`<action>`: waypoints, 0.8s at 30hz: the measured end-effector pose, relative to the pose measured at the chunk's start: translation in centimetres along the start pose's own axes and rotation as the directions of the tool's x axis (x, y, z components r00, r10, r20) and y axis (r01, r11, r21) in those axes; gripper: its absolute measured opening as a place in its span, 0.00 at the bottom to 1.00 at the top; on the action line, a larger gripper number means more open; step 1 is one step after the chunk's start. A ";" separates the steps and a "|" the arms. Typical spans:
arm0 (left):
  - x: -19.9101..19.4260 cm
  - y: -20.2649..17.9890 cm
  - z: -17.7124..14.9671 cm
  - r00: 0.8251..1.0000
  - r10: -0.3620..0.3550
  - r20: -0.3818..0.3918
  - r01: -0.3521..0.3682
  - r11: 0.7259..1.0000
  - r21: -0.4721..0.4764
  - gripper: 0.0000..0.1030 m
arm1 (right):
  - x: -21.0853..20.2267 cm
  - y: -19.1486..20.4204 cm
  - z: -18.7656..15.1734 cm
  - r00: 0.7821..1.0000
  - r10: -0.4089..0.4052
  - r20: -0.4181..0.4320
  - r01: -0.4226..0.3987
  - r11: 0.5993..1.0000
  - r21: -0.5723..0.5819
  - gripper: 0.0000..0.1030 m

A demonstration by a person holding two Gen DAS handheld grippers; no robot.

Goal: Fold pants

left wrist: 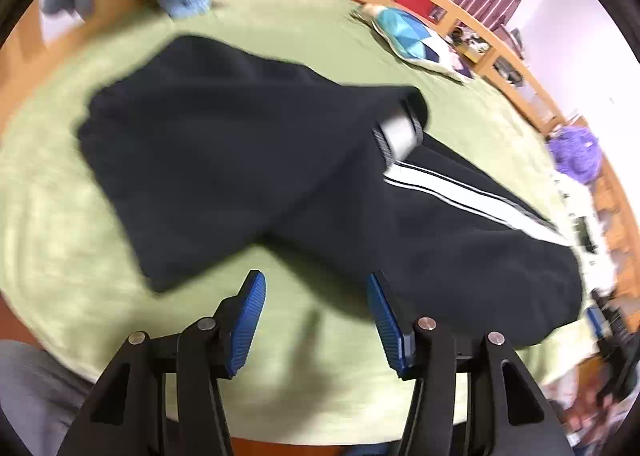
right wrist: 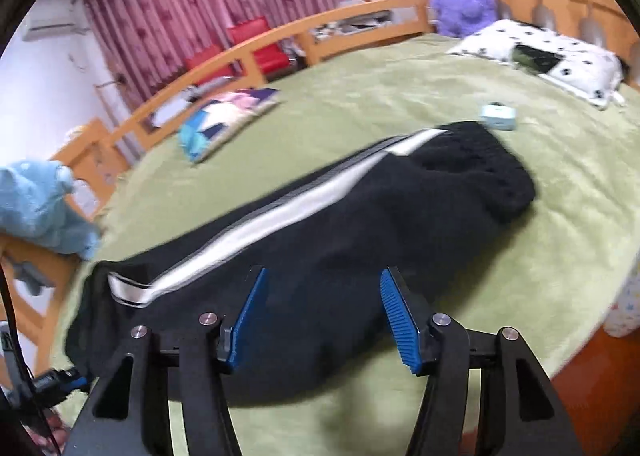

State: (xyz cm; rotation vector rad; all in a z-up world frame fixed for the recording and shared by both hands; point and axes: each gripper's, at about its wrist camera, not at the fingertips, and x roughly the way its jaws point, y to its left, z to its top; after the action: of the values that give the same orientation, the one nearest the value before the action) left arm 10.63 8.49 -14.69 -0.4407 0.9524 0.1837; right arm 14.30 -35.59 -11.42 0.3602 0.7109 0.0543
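Observation:
Black pants (left wrist: pixel 248 159) with a white side stripe (left wrist: pixel 472 195) lie on the green bedspread (left wrist: pixel 60 223), the lower legs folded back over the upper part. My left gripper (left wrist: pixel 316 280) is open and empty, hovering just above the near edge of the pants. In the right wrist view the pants (right wrist: pixel 360 223) stretch away with the stripe (right wrist: pixel 260 223) on top. My right gripper (right wrist: pixel 324 276) is open and empty, just over the near edge of the cloth. The other gripper (right wrist: pixel 60 380) shows at the lower left.
A patchwork cushion (right wrist: pixel 224 115) lies near the wooden bed rail (right wrist: pixel 280 35). A spotted pillow (right wrist: pixel 552 55), a purple plush toy (right wrist: pixel 464 3) and a small light-blue box (right wrist: pixel 498 116) are at the head end. A blue plush (right wrist: pixel 36 207) sits at the left.

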 end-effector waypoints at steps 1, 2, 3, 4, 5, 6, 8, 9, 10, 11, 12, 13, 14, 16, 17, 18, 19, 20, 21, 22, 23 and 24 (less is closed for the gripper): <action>-0.4 0.5 0.0 1.000 0.024 0.011 -0.024 1.000 0.004 0.52 | 0.3 0.5 -0.1 1.000 0.012 -0.004 -0.012 1.000 -0.001 0.56; -0.7 1.1 0.0 0.999 0.045 0.015 -0.045 0.999 0.004 0.52 | 0.7 1.1 -0.3 1.000 0.026 -0.012 -0.026 1.000 0.000 0.56; -0.7 1.3 0.1 0.998 0.058 0.014 -0.058 0.998 0.002 0.52 | 1.2 1.6 -0.4 0.999 0.046 -0.016 -0.046 0.999 0.000 0.56; -0.8 1.8 0.3 0.998 0.068 0.012 -0.068 0.998 0.001 0.52 | 1.4 2.0 -0.6 0.998 0.066 -0.017 -0.066 0.998 -0.002 0.56; -0.7 2.3 0.5 0.996 0.084 0.008 -0.084 0.996 0.001 0.52 | 1.8 2.4 -0.7 0.997 0.077 -0.018 -0.077 0.997 -0.005 0.56; -0.6 2.6 0.5 0.995 0.096 0.006 -0.096 0.995 0.001 0.52 | 2.2 2.6 -0.6 0.997 0.080 -0.022 -0.080 0.997 -0.007 0.56; -0.1 3.2 0.7 0.992 0.123 -0.001 -0.123 0.992 0.002 0.52 | 2.8 3.0 -0.6 0.995 0.091 -0.029 -0.092 0.996 -0.008 0.56; 0.2 3.4 0.7 0.992 0.127 -0.003 -0.127 0.992 0.003 0.52 | 2.9 3.3 -0.7 0.995 0.098 -0.028 -0.098 0.995 -0.004 0.56; 0.2 4.0 0.4 0.991 0.130 -0.005 -0.130 0.991 0.004 0.52 | 3.1 3.5 -0.7 0.994 0.101 -0.029 -0.101 0.995 0.002 0.56; 0.5 4.2 0.5 0.991 0.133 -0.008 -0.133 0.991 0.007 0.52 | 3.3 3.6 -0.7 0.994 0.102 -0.031 -0.102 0.995 0.005 0.56; 0.8 3.9 0.2 0.991 0.133 -0.007 -0.133 0.991 0.012 0.52 | 3.5 3.7 -0.8 0.994 0.103 -0.037 -0.103 0.995 0.011 0.56; 1.1 3.9 0.4 0.991 0.136 -0.007 -0.136 0.991 0.019 0.52 | 3.8 3.9 -0.9 0.994 0.102 -0.044 -0.101 0.995 0.014 0.56; 1.5 3.6 0.5 0.989 0.147 -0.003 -0.147 0.989 0.034 0.52 | 4.1 3.9 -0.9 0.994 0.096 -0.052 -0.095 0.995 0.012 0.56; 2.0 3.4 0.6 0.987 0.159 0.000 -0.159 0.986 0.058 0.54 | 4.4 4.2 -1.0 0.996 0.073 -0.059 -0.073 0.997 -0.004 0.56; 2.1 3.4 0.5 0.987 0.163 0.001 -0.162 0.985 0.065 0.55 | 4.5 4.5 -1.2 0.996 0.060 -0.060 -0.061 0.998 -0.015 0.56; 2.4 3.3 0.5 0.985 0.173 0.006 -0.173 0.982 0.077 0.55 | 4.6 4.6 -1.2 0.997 0.053 -0.060 -0.054 0.998 -0.022 0.56; 2.5 3.2 0.6 0.983 0.183 0.011 -0.183 0.980 0.083 0.55 | 4.7 4.8 -1.4 0.997 0.045 -0.059 -0.047 0.998 -0.031 0.56; 2.6 3.1 0.6 0.978 0.205 0.023 -0.207 0.974 0.092 0.55 | 4.7 4.9 -1.4 0.997 0.040 -0.059 -0.043 0.998 -0.035 0.56; 2.6 3.0 0.5 0.970 0.239 0.046 -0.243 0.965 0.101 0.55 | 4.8 5.0 -1.4 0.998 0.034 -0.058 -0.036 0.999 -0.041 0.56; 2.4 2.8 0.5 0.959 0.270 0.080 -0.278 0.954 0.111 0.55 | 4.9 5.1 -1.4 0.998 0.024 -0.057 -0.027 0.999 -0.045 0.56; 2.3 2.7 0.6 0.952 0.291 0.100 -0.301 0.946 0.118 0.55 | 5.0 5.0 -1.4 0.998 0.019 -0.058 -0.021 0.999 -0.046 0.56; 2.3 2.6 0.8 0.933 0.336 0.126 -0.351 0.927 0.129 0.55 | 5.1 5.0 -1.4 0.998 0.015 -0.061 -0.017 0.999 -0.047 0.56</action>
State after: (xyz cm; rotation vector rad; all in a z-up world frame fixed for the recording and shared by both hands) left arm 11.59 11.10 -16.91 -0.1202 0.9305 0.4470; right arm 17.63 -29.59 -13.84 0.3202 0.7651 0.0972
